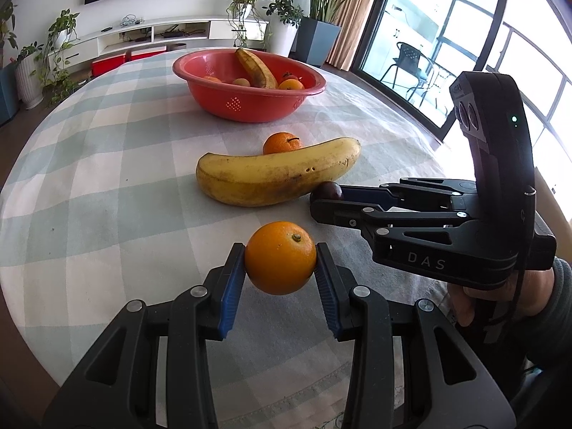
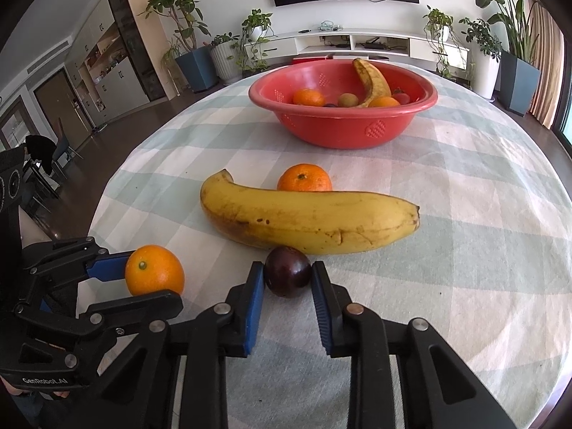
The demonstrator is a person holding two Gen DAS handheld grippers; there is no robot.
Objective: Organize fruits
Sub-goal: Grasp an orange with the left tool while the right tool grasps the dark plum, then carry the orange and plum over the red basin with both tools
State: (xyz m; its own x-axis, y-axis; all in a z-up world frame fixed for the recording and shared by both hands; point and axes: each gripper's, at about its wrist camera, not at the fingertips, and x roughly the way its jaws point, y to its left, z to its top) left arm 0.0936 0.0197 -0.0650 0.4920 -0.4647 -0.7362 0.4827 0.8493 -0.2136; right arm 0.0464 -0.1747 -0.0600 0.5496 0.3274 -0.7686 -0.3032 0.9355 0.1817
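My left gripper (image 1: 280,271) is shut on an orange (image 1: 280,257), with both blue pads against its sides; the orange also shows in the right wrist view (image 2: 154,270). My right gripper (image 2: 287,279) is shut on a dark plum (image 2: 287,271) low over the cloth, just in front of a large yellow banana (image 2: 307,220). In the left wrist view the plum (image 1: 327,190) peeks out beside the banana (image 1: 275,173). A small mandarin (image 2: 304,178) lies behind the banana. A red bowl (image 2: 343,125) farther back holds a banana, oranges and small fruits.
The round table wears a pale green and white checked cloth (image 2: 464,214). The table edge curves close on the left (image 2: 107,186) and right. Potted plants, a TV unit and a glass door stand beyond the table.
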